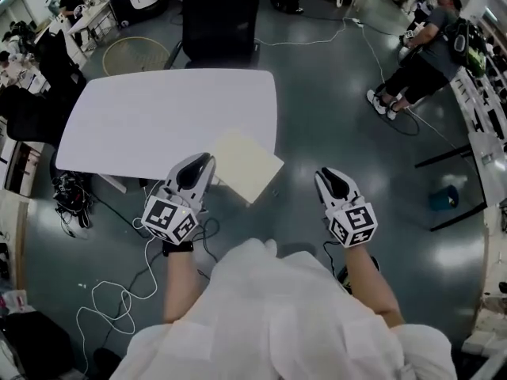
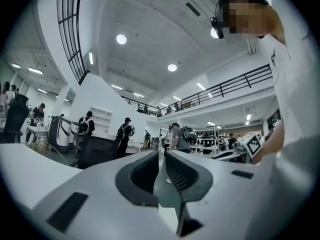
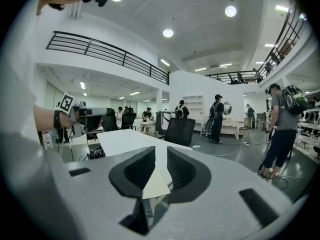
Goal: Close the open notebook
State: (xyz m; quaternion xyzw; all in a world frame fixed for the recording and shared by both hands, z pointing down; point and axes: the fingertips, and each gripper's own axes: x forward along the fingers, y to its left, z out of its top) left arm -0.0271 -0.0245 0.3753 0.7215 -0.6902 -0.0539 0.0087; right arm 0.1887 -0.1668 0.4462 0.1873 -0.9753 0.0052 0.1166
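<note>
A cream notebook (image 1: 249, 169) lies flat on the near right corner of the white table (image 1: 158, 117), one corner jutting over the edge. It shows as a single cream sheet; I cannot tell whether it is open. My left gripper (image 1: 204, 161) sits just left of it at the table's near edge, its jaws a narrow slit apart with nothing in them (image 2: 162, 159). My right gripper (image 1: 329, 174) hangs over the floor to the notebook's right, apart from it. Its jaws (image 3: 161, 154) are open and empty; the notebook (image 3: 155, 181) shows far off through the gap.
A black chair (image 1: 220, 22) stands at the table's far side. Cables (image 1: 119, 283) trail over the floor at the near left. A person (image 1: 428, 46) stands at the far right, with a blue object (image 1: 444, 198) on the floor nearer.
</note>
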